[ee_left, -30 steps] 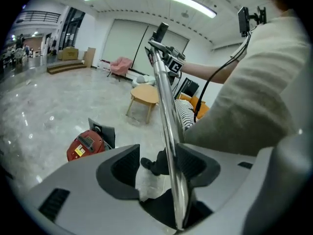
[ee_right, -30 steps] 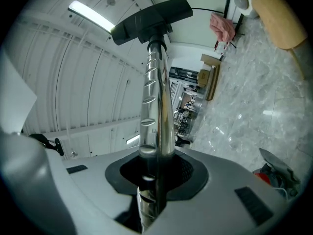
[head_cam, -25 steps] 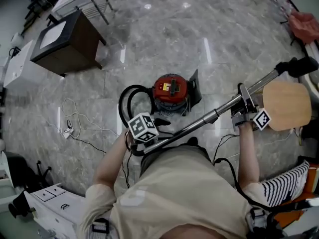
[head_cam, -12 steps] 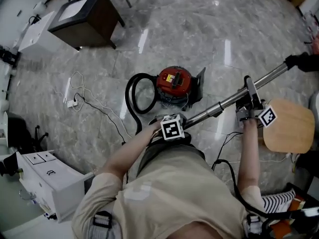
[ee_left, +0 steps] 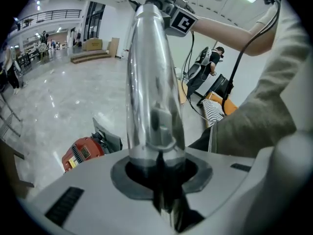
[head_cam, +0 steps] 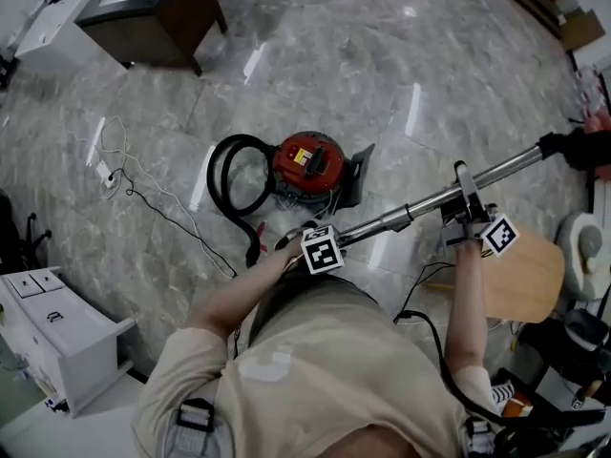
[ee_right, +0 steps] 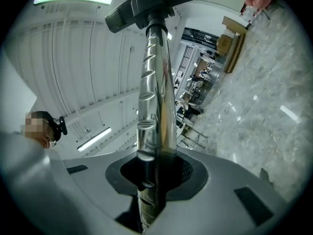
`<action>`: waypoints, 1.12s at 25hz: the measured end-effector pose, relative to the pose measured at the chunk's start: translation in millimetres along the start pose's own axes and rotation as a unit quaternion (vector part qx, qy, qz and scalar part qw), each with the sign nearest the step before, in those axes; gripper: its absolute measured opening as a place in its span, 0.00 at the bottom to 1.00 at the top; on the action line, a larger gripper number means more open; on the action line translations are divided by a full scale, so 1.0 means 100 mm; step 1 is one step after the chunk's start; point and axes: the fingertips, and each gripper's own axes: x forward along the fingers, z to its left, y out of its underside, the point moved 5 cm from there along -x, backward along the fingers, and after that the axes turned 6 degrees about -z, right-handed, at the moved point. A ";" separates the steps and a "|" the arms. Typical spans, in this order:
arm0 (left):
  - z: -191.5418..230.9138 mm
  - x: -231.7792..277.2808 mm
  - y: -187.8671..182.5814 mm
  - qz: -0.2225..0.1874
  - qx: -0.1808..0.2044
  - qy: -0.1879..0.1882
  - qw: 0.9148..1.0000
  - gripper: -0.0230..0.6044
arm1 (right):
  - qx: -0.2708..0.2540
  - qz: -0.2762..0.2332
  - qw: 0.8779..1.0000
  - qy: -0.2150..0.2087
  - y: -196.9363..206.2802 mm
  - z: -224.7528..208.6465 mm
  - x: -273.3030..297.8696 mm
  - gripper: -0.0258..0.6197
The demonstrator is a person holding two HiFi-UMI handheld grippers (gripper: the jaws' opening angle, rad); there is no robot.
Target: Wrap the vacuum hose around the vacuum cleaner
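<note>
Two hand-held grippers, left [head_cam: 310, 242] and right [head_cam: 465, 200], grip the wand [head_cam: 410, 216], left jaws just closing

Glossy grey marble floor [head_cam: 382, 84] with a dark cabinet [head_cam: 148, 27], white drawer unit [head_cam: 52, 327] and wooden stool [head_cam: 520, 277].

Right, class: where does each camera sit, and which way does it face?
Head view: on the person's head, facing steeply down at vacuum cleaner and hose; shirt, forearms show.
Left gripper view: on left gripper, facing the wand its jaws have just closed onto, floor beyond; shirt, right arm show.
Right gripper view: on right gripper, facing the wand up to its floor head, ceiling behind; a head shows.
Shared: all three show the wand.
</note>
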 end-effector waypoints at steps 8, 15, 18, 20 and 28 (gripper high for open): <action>0.47 0.09 0.04 0.019 -0.026 0.013 0.999 0.19 | 0.016 0.042 0.993 0.109 0.05 -0.66 0.36 0.15; 0.62 0.33 -0.16 0.049 -0.061 -0.012 0.997 0.19 | 0.050 0.085 0.988 0.116 -0.13 -1.26 0.43 0.14; 0.70 0.49 -0.26 0.079 -0.083 -0.044 0.992 0.19 | 0.068 0.124 0.984 0.104 -0.19 -1.54 0.50 0.14; 0.73 0.57 -0.31 0.100 -0.102 -0.072 0.987 0.18 | 0.073 0.164 0.979 0.092 -0.20 -1.69 0.56 0.13; 0.64 0.93 -0.56 0.117 -0.182 -0.125 0.968 0.18 | 0.109 0.257 0.959 0.054 -0.25 -2.19 0.70 0.12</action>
